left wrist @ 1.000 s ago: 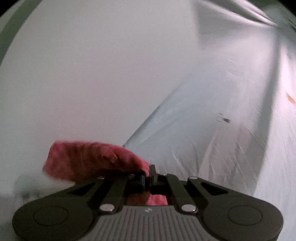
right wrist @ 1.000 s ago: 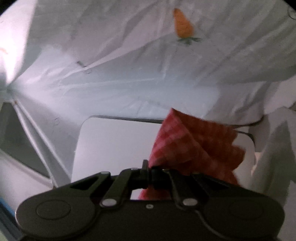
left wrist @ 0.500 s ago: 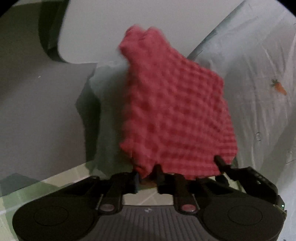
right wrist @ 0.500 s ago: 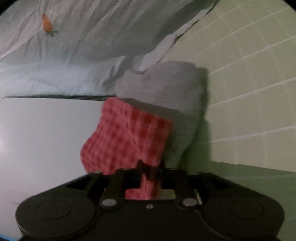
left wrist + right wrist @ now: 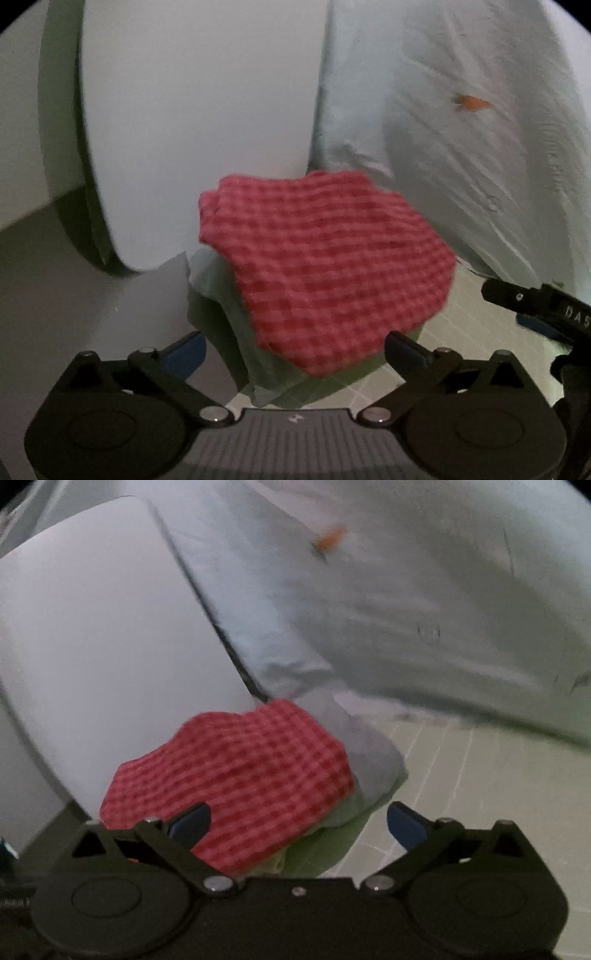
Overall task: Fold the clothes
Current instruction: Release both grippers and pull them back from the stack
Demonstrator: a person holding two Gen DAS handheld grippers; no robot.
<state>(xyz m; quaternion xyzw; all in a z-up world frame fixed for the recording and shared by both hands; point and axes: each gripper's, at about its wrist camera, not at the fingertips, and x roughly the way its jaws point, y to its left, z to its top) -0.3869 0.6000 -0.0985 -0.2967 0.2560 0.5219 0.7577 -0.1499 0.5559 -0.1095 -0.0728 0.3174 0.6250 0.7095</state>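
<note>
With both sets of jaws having just sprung wide, the red checked garment (image 5: 325, 269) is loose on top of a pale green folded piece (image 5: 229, 332), near the edge of the white table (image 5: 192, 122). The left hand-held gripper (image 5: 295, 349) is spread with nothing between its fingers; the right hand-held gripper (image 5: 299, 821) is spread too, its left finger only overlapping the red cloth in view. Risk now: the stack looks to overhang towards the tiled floor (image 5: 480, 775), so a nudge from either gripper could tip it off or undo the fold. How much of the stack sits on the table is hidden, motion blur smears everything, and the white carrot-print sheet (image 5: 472, 129) masks what lies behind
</note>
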